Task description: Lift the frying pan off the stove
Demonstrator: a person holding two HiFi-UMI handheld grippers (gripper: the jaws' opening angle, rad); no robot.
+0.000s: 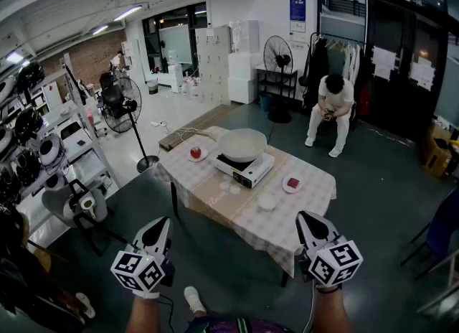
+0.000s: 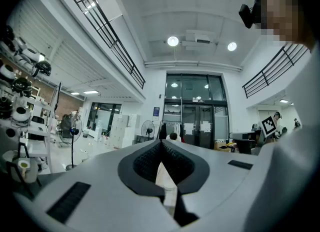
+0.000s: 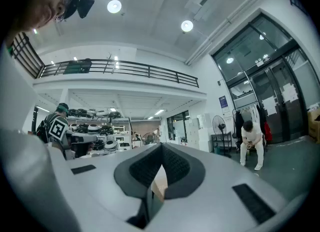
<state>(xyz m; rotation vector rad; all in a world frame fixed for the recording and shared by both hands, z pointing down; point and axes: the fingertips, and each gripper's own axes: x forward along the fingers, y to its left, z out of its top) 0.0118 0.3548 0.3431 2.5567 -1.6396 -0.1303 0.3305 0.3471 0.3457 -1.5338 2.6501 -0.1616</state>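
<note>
Well short of the far table (image 1: 287, 218), the left gripper (image 1: 155, 236) and right gripper (image 1: 311, 230) hang shut and empty; both should likely open before reaching the pan (image 1: 242, 145) on the stove (image 1: 245, 169).

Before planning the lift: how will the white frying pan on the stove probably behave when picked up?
The frying pan looks rigid, so it should keep its shape. It is wide and deep, so held at one edge it would likely tilt. Its smooth pale surface may be slippery; no handle is visible from here.
</note>
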